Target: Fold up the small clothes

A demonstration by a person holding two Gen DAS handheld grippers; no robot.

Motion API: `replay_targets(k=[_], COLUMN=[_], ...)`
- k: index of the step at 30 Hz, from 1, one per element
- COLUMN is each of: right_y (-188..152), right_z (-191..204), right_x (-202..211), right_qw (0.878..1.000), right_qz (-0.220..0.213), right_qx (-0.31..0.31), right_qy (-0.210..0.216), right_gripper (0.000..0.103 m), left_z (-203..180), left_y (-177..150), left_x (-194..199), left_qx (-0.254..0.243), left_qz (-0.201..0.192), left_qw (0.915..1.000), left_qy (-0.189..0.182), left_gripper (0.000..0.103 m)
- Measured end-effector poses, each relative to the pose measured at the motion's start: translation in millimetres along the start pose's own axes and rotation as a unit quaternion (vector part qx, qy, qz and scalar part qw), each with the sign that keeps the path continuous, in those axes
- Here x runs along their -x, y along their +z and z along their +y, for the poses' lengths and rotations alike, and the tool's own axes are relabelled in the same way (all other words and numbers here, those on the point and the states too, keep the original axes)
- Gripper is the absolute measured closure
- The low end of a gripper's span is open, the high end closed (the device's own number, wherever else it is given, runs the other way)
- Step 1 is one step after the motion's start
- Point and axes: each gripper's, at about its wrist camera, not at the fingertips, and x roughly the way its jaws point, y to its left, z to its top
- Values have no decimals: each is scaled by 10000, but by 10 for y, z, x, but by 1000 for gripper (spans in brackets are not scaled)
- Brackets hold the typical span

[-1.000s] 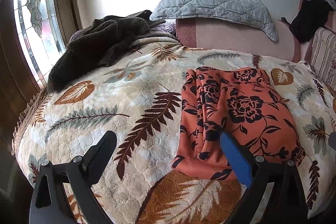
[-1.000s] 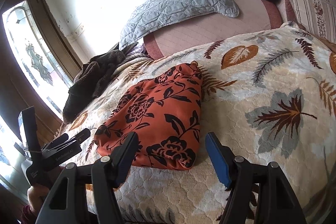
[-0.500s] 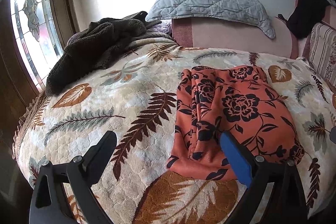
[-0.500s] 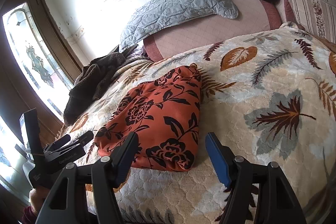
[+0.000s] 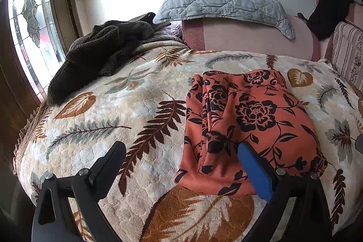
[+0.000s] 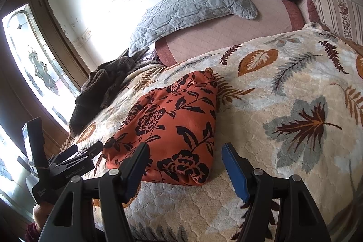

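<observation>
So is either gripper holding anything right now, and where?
Nothing held. The left gripper and right gripper are both open above the orange floral garment.

Little has changed. In the left wrist view the orange cloth [image 5: 247,126] sits slightly further left and lower in the frame than a second ago, and the window [image 5: 29,22] takes up a little less of the left edge. The cloth's own folds and its place on the blanket [image 5: 118,106] look unaltered.
</observation>
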Motion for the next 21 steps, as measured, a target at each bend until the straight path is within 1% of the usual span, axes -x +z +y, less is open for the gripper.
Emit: replay_targets(k=[21], right_y=[19], right_z=[-13], right_x=[-77], right_qw=[9999], right_qz=[93], right_qx=[-75], right_qy=[47], right_gripper=[33], left_z=[-49], left_y=[35], left_x=[-67], left_qx=[-114], left_qz=[66], left_qw=[9999], left_qy=[-45], left_gripper=[4])
